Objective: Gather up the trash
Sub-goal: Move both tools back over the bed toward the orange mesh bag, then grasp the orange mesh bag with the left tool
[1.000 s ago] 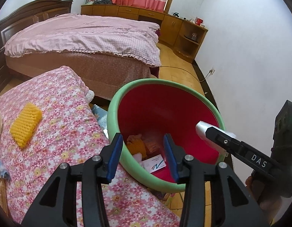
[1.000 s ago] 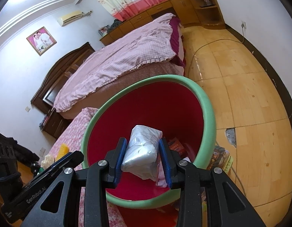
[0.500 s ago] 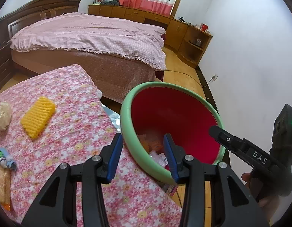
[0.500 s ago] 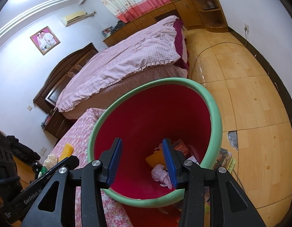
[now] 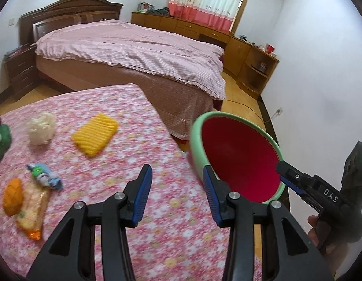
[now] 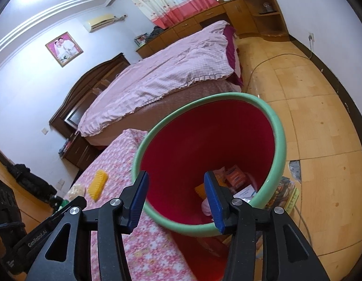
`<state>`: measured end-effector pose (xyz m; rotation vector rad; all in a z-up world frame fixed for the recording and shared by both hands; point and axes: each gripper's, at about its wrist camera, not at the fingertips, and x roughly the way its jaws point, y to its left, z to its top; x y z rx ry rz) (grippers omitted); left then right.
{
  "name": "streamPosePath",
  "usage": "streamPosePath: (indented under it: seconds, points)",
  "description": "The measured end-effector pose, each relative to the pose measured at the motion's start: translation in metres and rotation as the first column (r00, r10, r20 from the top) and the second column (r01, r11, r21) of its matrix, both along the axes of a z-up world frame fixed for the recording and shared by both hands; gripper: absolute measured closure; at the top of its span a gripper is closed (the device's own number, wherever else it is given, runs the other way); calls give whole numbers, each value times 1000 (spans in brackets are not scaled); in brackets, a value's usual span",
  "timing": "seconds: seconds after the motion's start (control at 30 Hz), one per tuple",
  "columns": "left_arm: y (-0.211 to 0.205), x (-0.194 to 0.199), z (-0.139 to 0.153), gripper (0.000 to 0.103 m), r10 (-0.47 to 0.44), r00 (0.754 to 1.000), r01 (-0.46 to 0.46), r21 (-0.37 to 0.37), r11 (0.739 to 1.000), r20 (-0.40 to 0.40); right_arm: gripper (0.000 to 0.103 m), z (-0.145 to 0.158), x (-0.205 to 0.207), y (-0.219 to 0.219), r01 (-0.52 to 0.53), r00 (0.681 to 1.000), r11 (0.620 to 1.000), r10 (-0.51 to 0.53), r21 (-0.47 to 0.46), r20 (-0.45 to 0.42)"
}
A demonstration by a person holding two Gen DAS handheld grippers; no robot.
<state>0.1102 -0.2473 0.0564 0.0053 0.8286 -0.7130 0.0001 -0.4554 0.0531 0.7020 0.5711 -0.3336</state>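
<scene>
A red bin with a green rim (image 5: 197, 138) (image 6: 278, 121) stands beside the floral-cloth table (image 5: 134, 154) and holds several wrappers (image 6: 237, 175). My left gripper (image 5: 175, 189) is open and empty above the table's right edge. My right gripper (image 6: 175, 190) is open and empty over the bin's near rim; it shows in the left wrist view (image 5: 295, 182). On the table lie a yellow ribbed piece (image 5: 95, 134), a white crumpled wad (image 5: 40, 127), a blue-green wrapper (image 5: 44, 175), an orange object (image 5: 12, 195) and a snack bag (image 5: 32, 210).
A bed with a pink cover (image 5: 134, 46) stands behind the table. Wooden cabinets (image 5: 251, 53) line the far wall. A green object (image 5: 1, 138) sits at the table's left edge. Books (image 6: 284, 192) and a cable (image 6: 274, 58) lie on the wooden floor.
My right gripper opened and dropped the silver bag into the bin, then pulled back. My left gripper swung left from the bin toward the table, bringing more trash into view.
</scene>
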Motion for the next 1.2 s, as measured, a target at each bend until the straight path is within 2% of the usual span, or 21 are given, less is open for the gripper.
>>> streamPosePath:
  seconds: [0.33, 0.63, 0.9, 1.2]
  points:
    - [60, 0, 9, 58, 114, 993, -113, -12, 993, 25, 49, 8, 4, 31, -51, 999, 999, 51, -12, 5]
    - [116, 8, 10, 58, 223, 974, -223, -21, 975, 29, 48, 11, 12, 57, -94, 996, 995, 94, -21, -4]
    - [151, 22, 1, 58, 297, 955, -297, 12, 955, 15, 47, 8, 21, 78, -128, 991, 991, 127, -29, -32]
    - [176, 44, -25, 58, 352, 935, -350, 60, 935, -30, 47, 1, 34, 94, -157, 986, 987, 154, -35, -68]
